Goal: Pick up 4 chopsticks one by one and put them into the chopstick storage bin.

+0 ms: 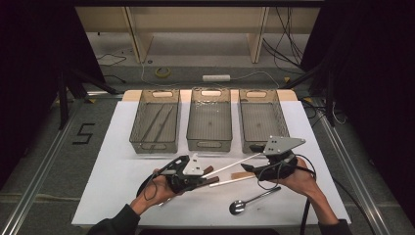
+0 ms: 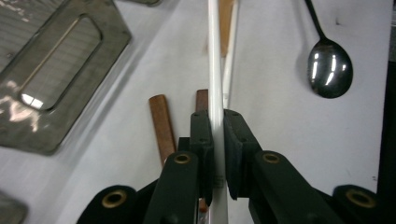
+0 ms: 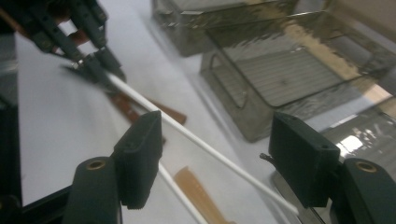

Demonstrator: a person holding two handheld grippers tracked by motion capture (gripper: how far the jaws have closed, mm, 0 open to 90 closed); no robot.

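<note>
The left gripper (image 2: 215,154) is clamped on one end of a white chopstick (image 1: 230,165). The stick runs lengthwise from those jaws toward the right gripper (image 3: 215,161), whose jaws stand wide apart with the stick passing loosely between them. Below the stick lie a second white chopstick (image 1: 230,182), brown sticks (image 2: 162,126) and a spoon (image 1: 244,203). Beyond the grippers stand three mesh baskets (image 1: 209,142); the leftmost holds thin sticks. A "5" (image 1: 84,133) marks the floor.
</note>
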